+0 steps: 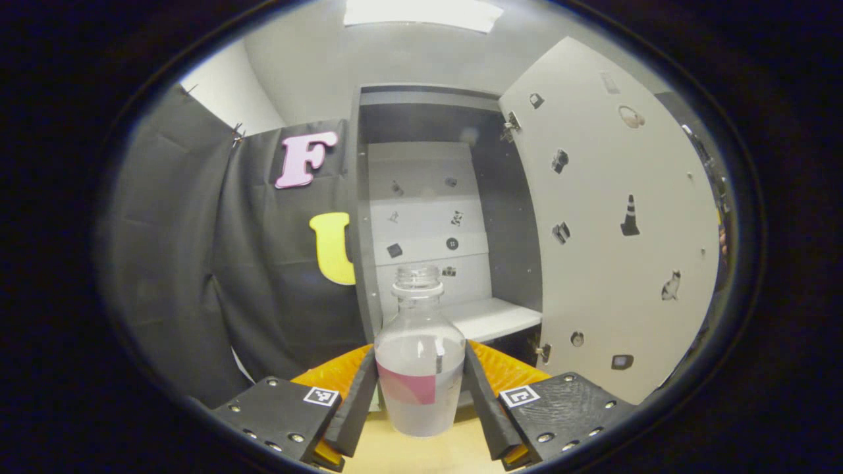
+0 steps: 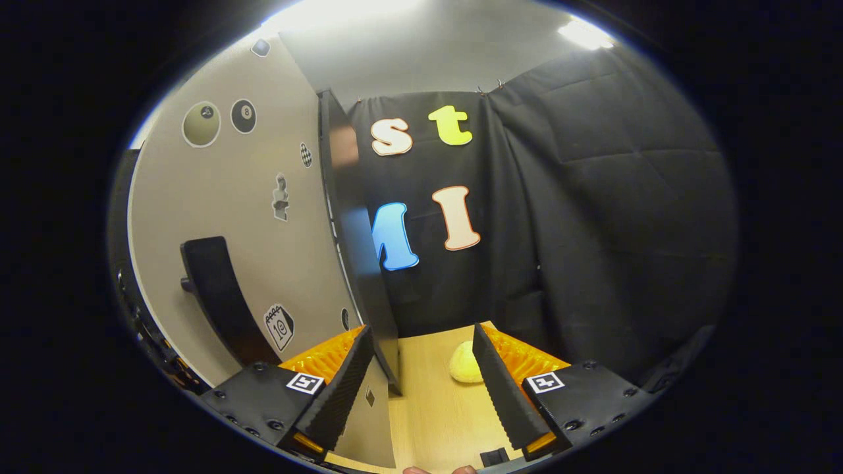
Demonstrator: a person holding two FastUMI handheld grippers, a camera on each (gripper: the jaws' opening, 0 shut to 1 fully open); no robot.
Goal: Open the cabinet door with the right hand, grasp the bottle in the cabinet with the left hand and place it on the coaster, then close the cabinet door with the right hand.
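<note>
One clear plastic bottle with a pink label [image 1: 419, 359]. One grey open cabinet [image 1: 428, 217] with one pale stickered door [image 1: 612, 263]. One yellow rounded object [image 2: 465, 363] on one wooden table [image 2: 435, 408].

- black cloth wall [image 1: 197, 263] hangs in folds, clipped at its top edge, on both sides of the booth
- pale plain wall [image 1: 227, 92] above the cloth
- bright ceiling light panel [image 1: 421, 13] overhead; second light [image 2: 583, 33] in right gripper view
- light wooden tabletop [image 2: 428, 395] at bottom, meeting the cloth
</note>
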